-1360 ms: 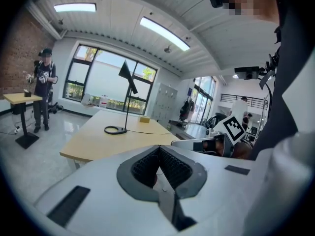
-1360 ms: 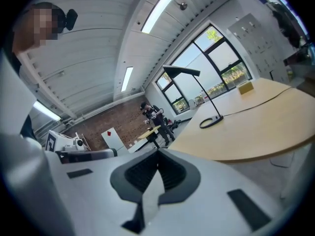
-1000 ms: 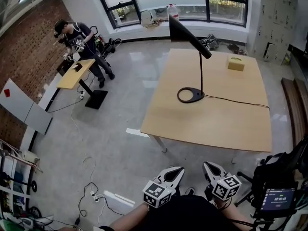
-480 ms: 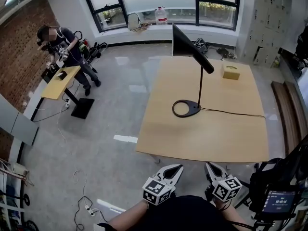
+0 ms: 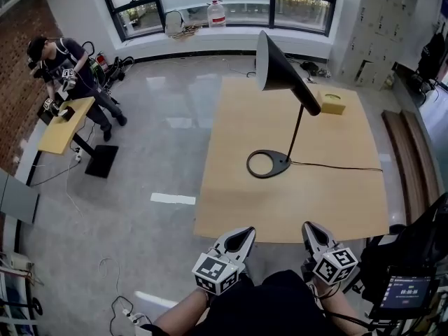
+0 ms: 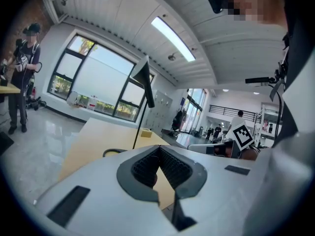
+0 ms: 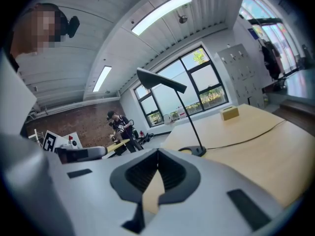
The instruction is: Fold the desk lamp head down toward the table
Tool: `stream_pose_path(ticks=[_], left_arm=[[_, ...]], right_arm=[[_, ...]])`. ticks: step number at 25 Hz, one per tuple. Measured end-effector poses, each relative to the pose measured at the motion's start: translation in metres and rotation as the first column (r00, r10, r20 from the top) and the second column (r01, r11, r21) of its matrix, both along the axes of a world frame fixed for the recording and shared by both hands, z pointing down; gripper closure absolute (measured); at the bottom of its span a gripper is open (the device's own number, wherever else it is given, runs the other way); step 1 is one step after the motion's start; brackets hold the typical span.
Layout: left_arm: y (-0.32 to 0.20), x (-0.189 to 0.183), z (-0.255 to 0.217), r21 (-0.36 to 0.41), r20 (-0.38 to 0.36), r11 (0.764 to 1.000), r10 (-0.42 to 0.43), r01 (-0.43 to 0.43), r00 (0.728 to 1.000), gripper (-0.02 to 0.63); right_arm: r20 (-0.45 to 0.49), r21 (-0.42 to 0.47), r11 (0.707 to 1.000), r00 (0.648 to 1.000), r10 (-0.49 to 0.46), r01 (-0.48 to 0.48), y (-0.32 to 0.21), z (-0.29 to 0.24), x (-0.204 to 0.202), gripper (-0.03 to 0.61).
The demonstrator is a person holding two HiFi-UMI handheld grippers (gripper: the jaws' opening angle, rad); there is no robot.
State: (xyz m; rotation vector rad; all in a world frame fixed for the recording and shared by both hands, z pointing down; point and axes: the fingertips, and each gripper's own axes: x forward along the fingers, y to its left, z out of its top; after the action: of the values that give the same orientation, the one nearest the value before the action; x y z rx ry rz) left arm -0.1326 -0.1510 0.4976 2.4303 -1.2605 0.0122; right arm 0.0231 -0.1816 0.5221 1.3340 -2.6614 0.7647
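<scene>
Both hand-held grippers sit low in the head view, just short of the near edge of the pale wooden bench (image 5: 294, 208). The left hand-held gripper (image 5: 243, 232) and the right hand-held gripper (image 5: 311, 228) are each clenched on nothing. On the bench stands the black desk lamp with a cone-shaped shade (image 5: 276, 65), upright on its ring-shaped base (image 5: 266, 165), head raised. A black cord (image 5: 336, 166) runs off to the right, and a small yellow box (image 5: 332, 103) lies beyond the lamp.

In the left gripper view, the left hand-held gripper (image 6: 158, 149) has its jaws together and empty, with the lamp (image 6: 145, 80) well ahead.

In the right gripper view, the right hand-held gripper (image 7: 157, 152) is likewise closed and empty, the lamp (image 7: 161, 81) well apart from it.
</scene>
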Motion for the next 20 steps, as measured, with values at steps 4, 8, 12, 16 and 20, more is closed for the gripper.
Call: stream_pose_path(ticks=[4,8,12,16,20], left_arm=[[-0.022,-0.003,-0.019,0.038,-0.026,0.999,-0.003,0.004,1.0,0.609],[-0.044,0.001,-0.029,0.058,-0.018,0.998,-0.009,0.01,1.0,0.609],[-0.067,0.004,-0.037,0.074,0.02,0.996,-0.055,0.053,0.998,0.609],[-0.094,0.005,-0.058,0.125,0.041,0.986,-0.114,0.108,0.993,0.609],[-0.145,0.017,-0.08,0.195,0.082,0.967,-0.186,0.167,0.979,0.609]], right_arm=[[-0.049,0.067,0.998,0.999,-0.004,0.007,-0.021,-0.016,-0.004,0.574],[-0.099,0.114,0.992,0.994,-0.036,0.048,-0.043,-0.023,-0.008,0.574],[-0.076,0.118,0.99,0.995,-0.067,0.076,-0.079,-0.022,-0.004,0.574],[-0.054,0.154,0.983,0.994,-0.097,0.104,-0.116,-0.033,0.002,0.574],[-0.028,0.193,0.973,0.992,-0.124,0.127,-0.173,-0.041,0.022,0.574]])
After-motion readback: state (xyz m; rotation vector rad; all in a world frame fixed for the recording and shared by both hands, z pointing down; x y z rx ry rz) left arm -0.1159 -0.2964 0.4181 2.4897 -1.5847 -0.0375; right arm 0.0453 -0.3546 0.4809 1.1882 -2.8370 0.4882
